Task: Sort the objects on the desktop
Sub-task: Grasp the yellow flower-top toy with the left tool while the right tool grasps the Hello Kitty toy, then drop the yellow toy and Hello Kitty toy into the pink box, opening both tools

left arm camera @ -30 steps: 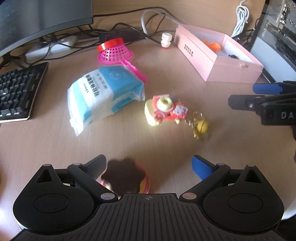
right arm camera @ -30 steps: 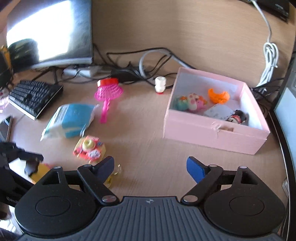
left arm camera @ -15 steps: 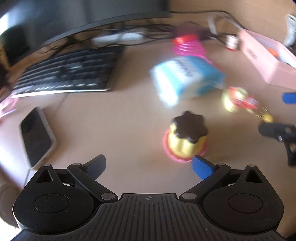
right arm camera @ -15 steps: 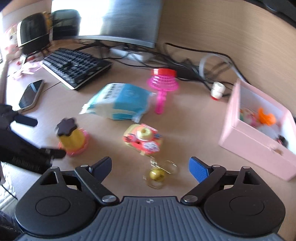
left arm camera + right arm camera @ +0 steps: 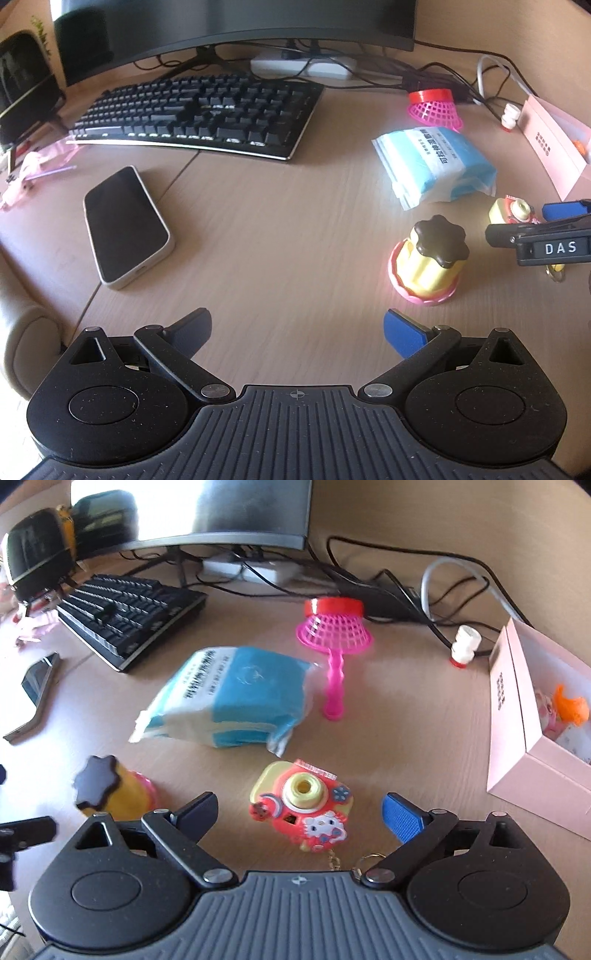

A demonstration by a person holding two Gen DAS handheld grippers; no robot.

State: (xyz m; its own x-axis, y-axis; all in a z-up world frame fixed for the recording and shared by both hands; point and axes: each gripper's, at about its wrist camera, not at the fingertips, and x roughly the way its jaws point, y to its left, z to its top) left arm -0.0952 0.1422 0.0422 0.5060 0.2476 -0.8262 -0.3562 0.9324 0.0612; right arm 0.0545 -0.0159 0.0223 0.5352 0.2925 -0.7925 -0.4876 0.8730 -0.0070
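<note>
My right gripper (image 5: 301, 812) hangs over the desk with its jaws opening. A red and yellow toy camera (image 5: 306, 794) lies on the desk between the fingers, and the pads stay clear of it. Its keychain ring (image 5: 369, 859) trails toward the gripper body. My left gripper (image 5: 297, 330) is open over bare desk with nothing between its fingers. A yellow pudding toy (image 5: 428, 258) with a brown top stands to the left gripper's right. In the left wrist view the right gripper (image 5: 535, 225) shows at the right edge, beside the toy camera (image 5: 511, 212).
A blue tissue pack (image 5: 236, 698) and a pink toy net (image 5: 332, 631) lie beyond the camera. An open pink box (image 5: 517, 720) with several toys stands at the right. A phone (image 5: 125, 225), a keyboard (image 5: 199, 114), a monitor and cables fill the left and back.
My right gripper moved left from beside the pink box and sank over the toy camera, opening wider. My left gripper swung left, so the pudding toy went from between its fingers to its right.
</note>
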